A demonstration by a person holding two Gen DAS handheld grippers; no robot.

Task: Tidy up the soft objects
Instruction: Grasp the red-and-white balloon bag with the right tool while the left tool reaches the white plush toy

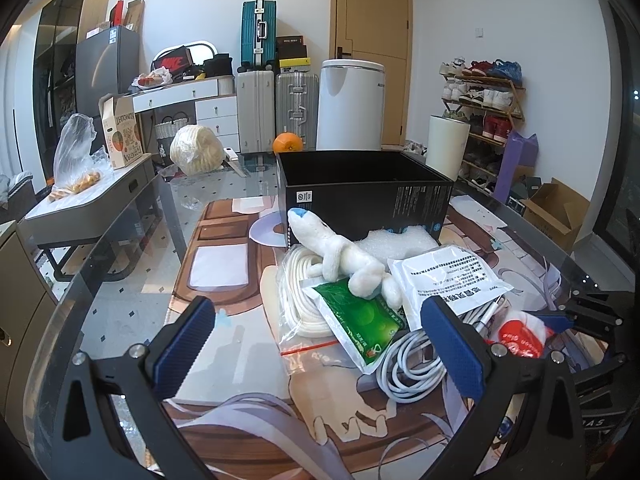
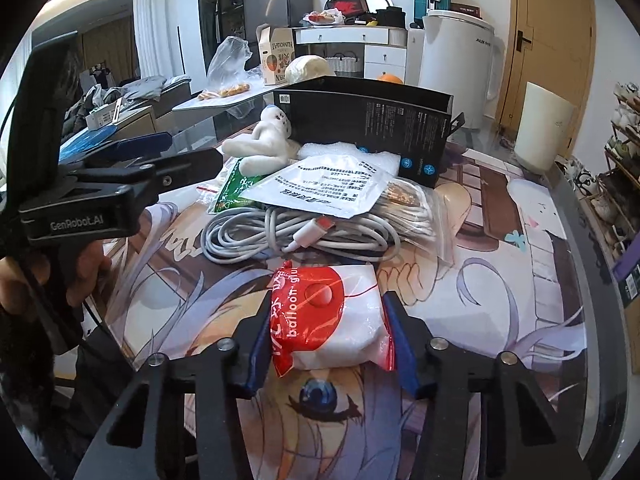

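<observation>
Soft objects lie heaped on the bench (image 1: 132, 264) just in front of an open black box (image 1: 360, 196). A white plush toy (image 1: 340, 252) sprawls across the top of the heap, its blue-tipped head pointing toward the box's near left corner. Under its lower end sits a green pouch (image 1: 360, 320), and beside that a white printed packet (image 1: 444, 272) overlaps a piece of white foam (image 1: 400, 240) that touches the box wall. A zip bag of white rope (image 1: 304, 300) lies at the left of the pile, and a coiled white cable (image 2: 296, 232) rests at the near edge — one connector with a reddish tip shows on top of the coil in the right wrist view.

Nearer than the cable, a red-and-white balloon-glue bag (image 2: 332, 312) sits between the blue pads of the right tool (image 2: 326, 344); both pads press against its sides, so this tool is clamped on the bag. The bag's underside appears to rest on the printed mat (image 2: 500, 272) that covers the bench.

The left tool (image 1: 316, 336) hovers over the near side of the pile with its jaws wide apart — nothing between them but the pouch and cable below.

Behind the box stand an orange (image 1: 288, 143), a white bin (image 1: 352, 104) and several suitcases (image 1: 276, 108).
</observation>
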